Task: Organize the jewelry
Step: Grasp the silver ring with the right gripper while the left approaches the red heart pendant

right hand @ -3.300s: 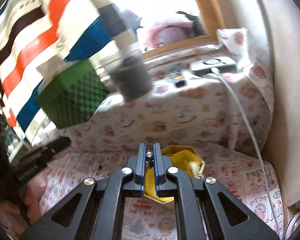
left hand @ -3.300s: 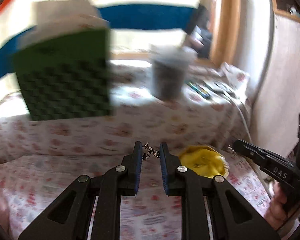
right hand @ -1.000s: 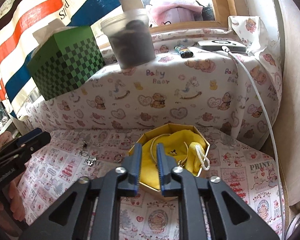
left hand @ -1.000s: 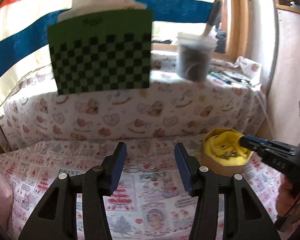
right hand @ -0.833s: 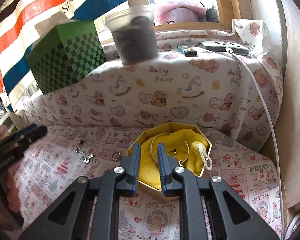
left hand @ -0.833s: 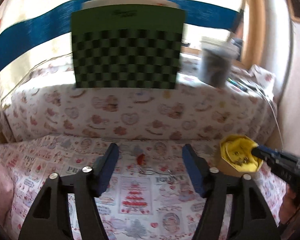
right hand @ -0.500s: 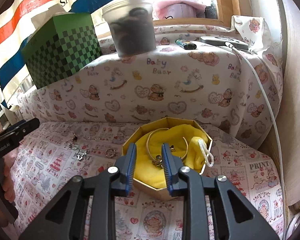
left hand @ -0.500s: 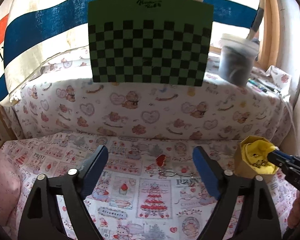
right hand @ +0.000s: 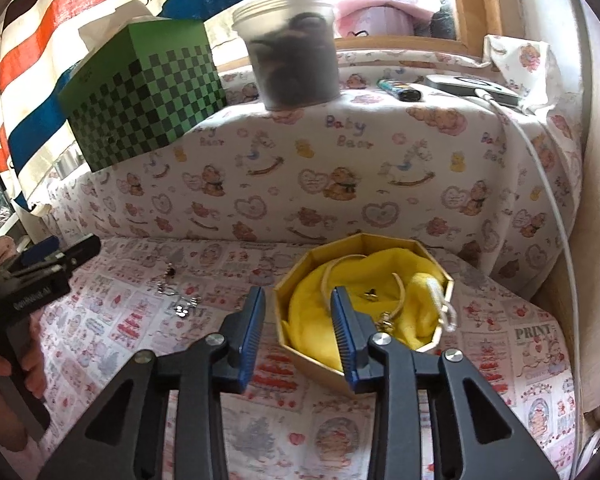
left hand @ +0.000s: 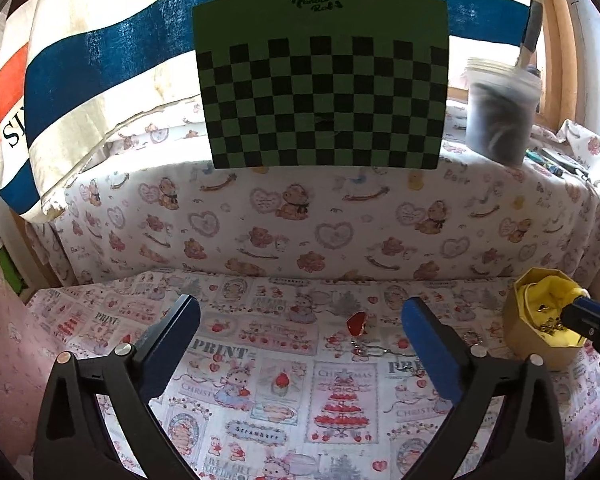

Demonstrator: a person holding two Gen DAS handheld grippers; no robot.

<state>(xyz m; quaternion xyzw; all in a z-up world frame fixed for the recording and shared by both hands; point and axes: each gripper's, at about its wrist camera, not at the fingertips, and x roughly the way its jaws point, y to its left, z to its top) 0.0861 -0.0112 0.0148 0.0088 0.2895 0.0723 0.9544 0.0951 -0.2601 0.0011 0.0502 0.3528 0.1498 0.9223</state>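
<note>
A gold octagonal box (right hand: pixel 364 239) lined with yellow cloth (right hand: pixel 324 292) stands on the printed cloth and holds a thin gold bangle (right hand: pixel 398 280) and small pieces. My right gripper (right hand: pixel 297 294) hovers at its near left rim; the jaws are opening with nothing between them. Loose earrings (right hand: pixel 184 309) lie left of the box. In the left wrist view a red heart pendant (left hand: pixel 358 323) and a thin chain (left hand: pixel 374 350) lie on the cloth ahead. My left gripper (left hand: pixel 300 308) is low over the cloth, its jaws opening wide and holding nothing. The box (left hand: pixel 540 344) sits at the right edge.
A raised ledge behind carries a green checkered box (left hand: pixel 324 92), a plastic tub (right hand: pixel 296 52), a lighter (right hand: pixel 400 90) and a phone with a white cable (right hand: pixel 556 208). A striped cloth (left hand: pixel 100 60) hangs at the left. A wall (right hand: pixel 596 220) closes the right side.
The left jaws spread from half open to wide and the gripper swung left, so the box slid to the right edge. The right jaws parted from nearly shut, staying over the box.
</note>
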